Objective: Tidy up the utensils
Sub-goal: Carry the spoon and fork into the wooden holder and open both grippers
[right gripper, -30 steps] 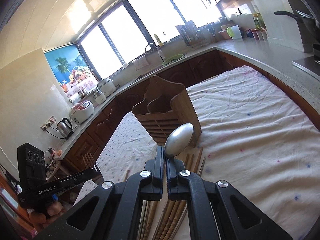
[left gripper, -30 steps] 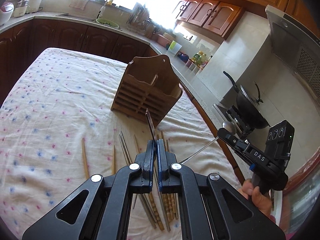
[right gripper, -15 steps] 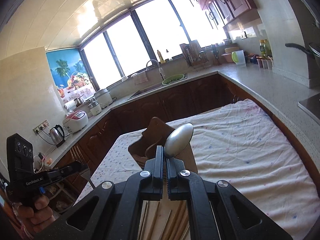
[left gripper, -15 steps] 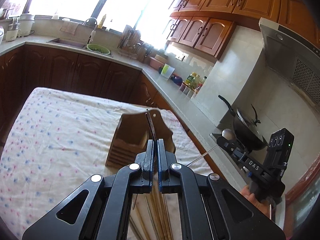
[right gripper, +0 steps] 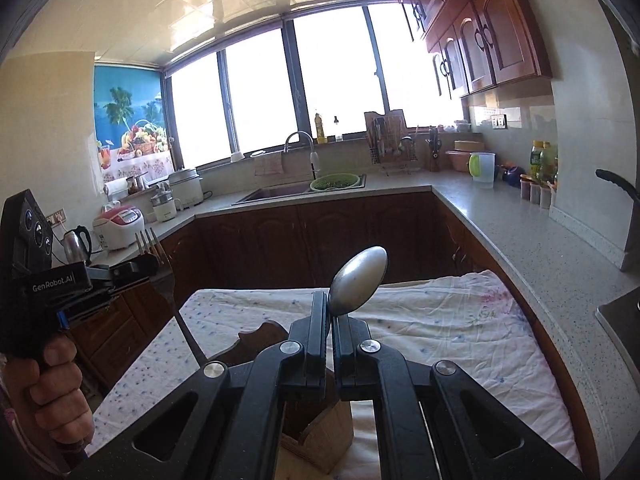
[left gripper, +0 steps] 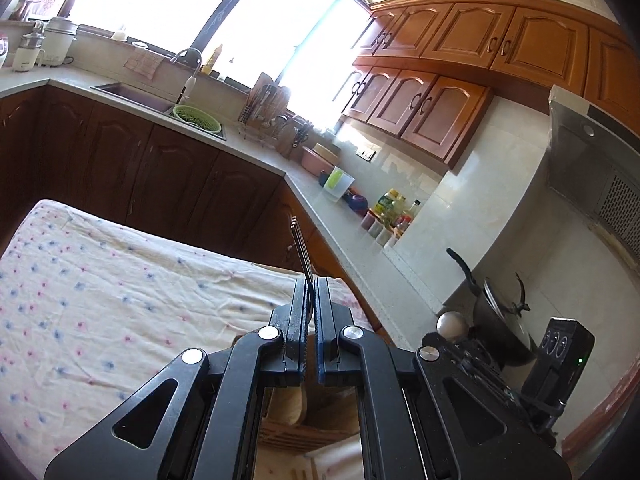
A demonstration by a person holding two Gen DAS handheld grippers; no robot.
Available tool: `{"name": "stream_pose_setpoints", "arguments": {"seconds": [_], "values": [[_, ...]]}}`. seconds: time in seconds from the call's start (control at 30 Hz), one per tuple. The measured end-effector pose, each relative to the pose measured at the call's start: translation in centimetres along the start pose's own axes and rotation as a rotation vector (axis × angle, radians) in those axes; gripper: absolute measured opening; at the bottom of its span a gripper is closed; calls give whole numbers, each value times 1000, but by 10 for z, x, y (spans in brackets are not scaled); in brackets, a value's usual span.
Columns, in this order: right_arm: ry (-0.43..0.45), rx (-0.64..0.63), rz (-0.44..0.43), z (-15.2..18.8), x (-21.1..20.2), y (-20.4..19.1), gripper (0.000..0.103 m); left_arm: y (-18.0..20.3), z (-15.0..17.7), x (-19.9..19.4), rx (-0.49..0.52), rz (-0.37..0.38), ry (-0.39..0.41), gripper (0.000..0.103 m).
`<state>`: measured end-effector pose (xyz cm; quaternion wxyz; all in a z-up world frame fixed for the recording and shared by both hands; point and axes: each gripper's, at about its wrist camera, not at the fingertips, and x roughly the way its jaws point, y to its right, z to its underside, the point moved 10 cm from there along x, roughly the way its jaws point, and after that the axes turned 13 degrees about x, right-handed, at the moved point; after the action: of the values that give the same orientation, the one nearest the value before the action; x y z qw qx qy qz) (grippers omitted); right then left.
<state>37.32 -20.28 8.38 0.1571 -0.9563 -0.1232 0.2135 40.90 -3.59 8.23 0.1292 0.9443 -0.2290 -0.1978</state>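
My left gripper is shut on a metal fork whose tines stick up past the fingertips; the fork also shows from the side in the right wrist view. My right gripper is shut on a metal spoon, bowl up; the spoon bowl also shows in the left wrist view. The wooden utensil holder stands on the flowered cloth, right below both grippers and mostly hidden by them; part of it shows in the left wrist view.
The flowered tablecloth covers the table. Dark cabinets and a stone counter wrap around the far and right sides. A wok sits on the stove at right. The sink and green colander are at the back.
Both grippers have risen and tilted up, carrying fork and spoon. The holder has slid from mid-frame to below the fingers. The chopsticks on the cloth have dropped out of sight.
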Motion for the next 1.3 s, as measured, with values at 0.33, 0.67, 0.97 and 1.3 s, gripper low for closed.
{"name": "stream_pose_setpoints", "arguments": {"seconds": [0.33, 0.67, 0.97, 1.3], "values": [[-103, -22, 24, 54, 35, 9, 2, -27, 53, 33, -5, -68, -102, 2], [-151, -18, 35, 70, 48, 15, 2, -30, 66, 35, 16, -90, -142, 3], [-160, 28, 20, 68, 47, 15, 9, -35, 65, 30, -16, -106, -151, 25], [-73, 151, -5, 47, 8, 25, 68, -38, 64, -18, -29, -171, -107, 75]]}}
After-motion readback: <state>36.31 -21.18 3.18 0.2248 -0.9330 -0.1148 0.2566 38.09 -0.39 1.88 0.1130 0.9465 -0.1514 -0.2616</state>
